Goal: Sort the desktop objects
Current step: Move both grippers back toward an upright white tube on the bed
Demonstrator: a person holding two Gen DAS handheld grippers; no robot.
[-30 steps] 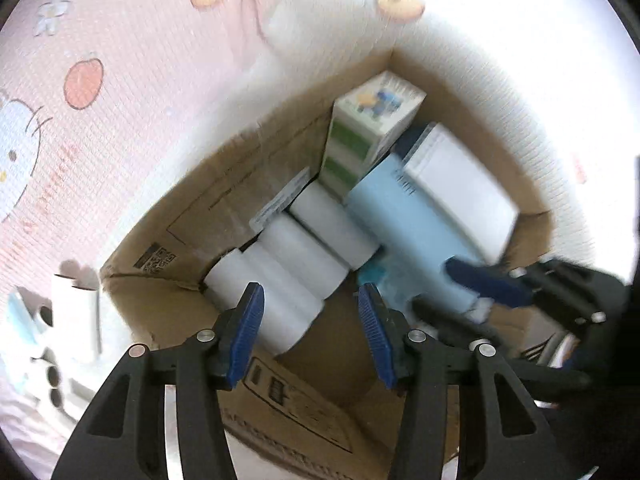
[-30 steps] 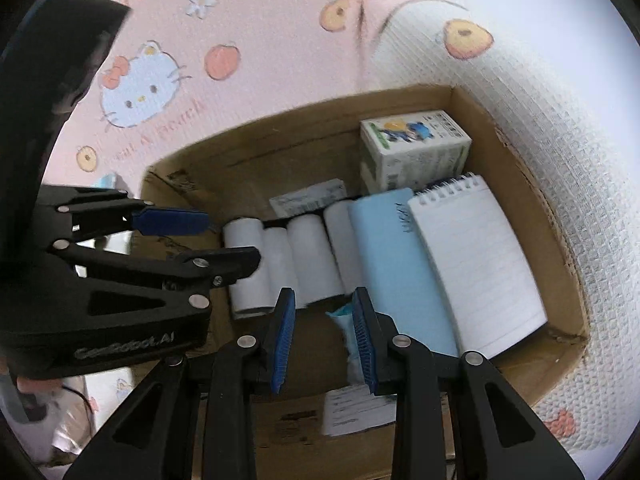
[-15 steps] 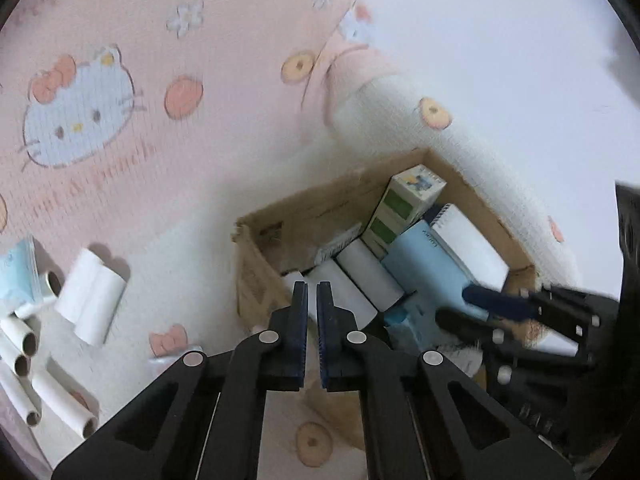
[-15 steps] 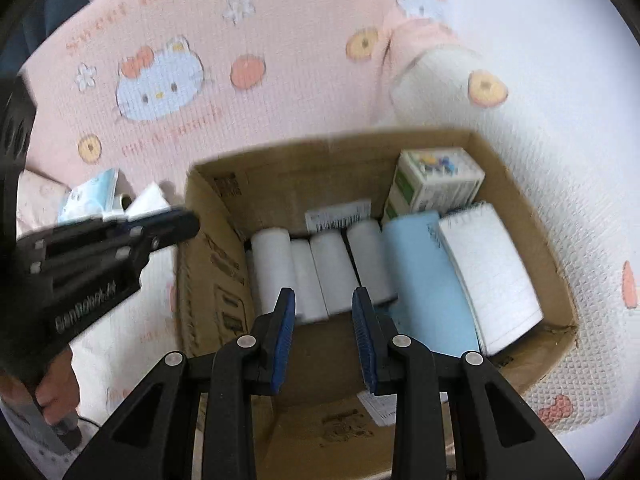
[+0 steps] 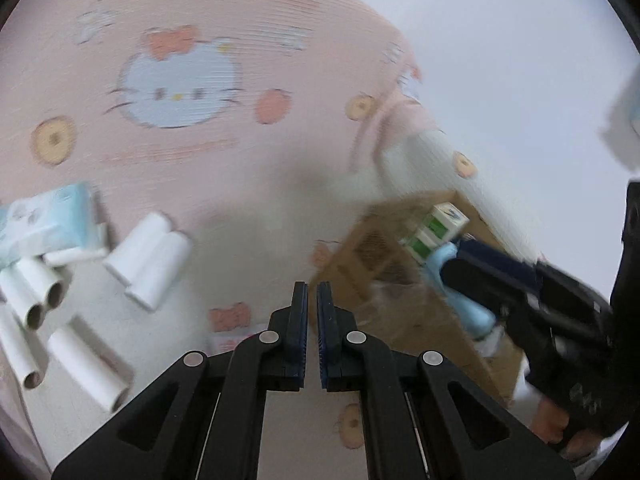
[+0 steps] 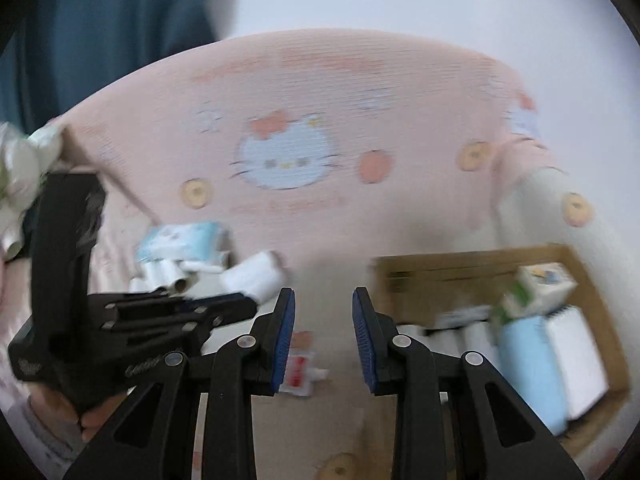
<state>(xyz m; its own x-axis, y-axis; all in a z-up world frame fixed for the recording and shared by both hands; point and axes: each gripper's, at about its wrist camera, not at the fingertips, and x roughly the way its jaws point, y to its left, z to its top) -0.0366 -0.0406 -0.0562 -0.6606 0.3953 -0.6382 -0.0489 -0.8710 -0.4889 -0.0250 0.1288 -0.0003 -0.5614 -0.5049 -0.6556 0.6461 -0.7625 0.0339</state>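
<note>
Both views are pretty motion-blurred, so take the fine detail loosely. Using the cardboard box (image 6: 476,276) as the reference: it sits on a pink-and-white cartoon-cat blanket (image 5: 180,92), and inside it there's a row of white rolls (image 6: 460,340) along the bottom, a light blue notebook (image 6: 528,368) leaning next to a white spiral notepad (image 6: 576,356), and a small green-and-white carton (image 6: 536,288) standing in the far corner. The left gripper (image 5: 312,320) is out to the left of the box with its blue pads nearly pressed together and nothing between them. The right gripper (image 6: 323,340) hangs just left of the box's near corner, pads spread apart and empty. Further left of the box, well apart from it, is the unsorted stuff: a pair of white paper rolls (image 5: 148,254) lying side by side, more loose rolls (image 5: 28,300) with their hollow ends showing, and a blue-and-white tissue pack (image 5: 44,220) behind them. A small red-and-white packet (image 6: 300,372) lies flat on the blanket between the right gripper's pads and the box's left wall.
</note>
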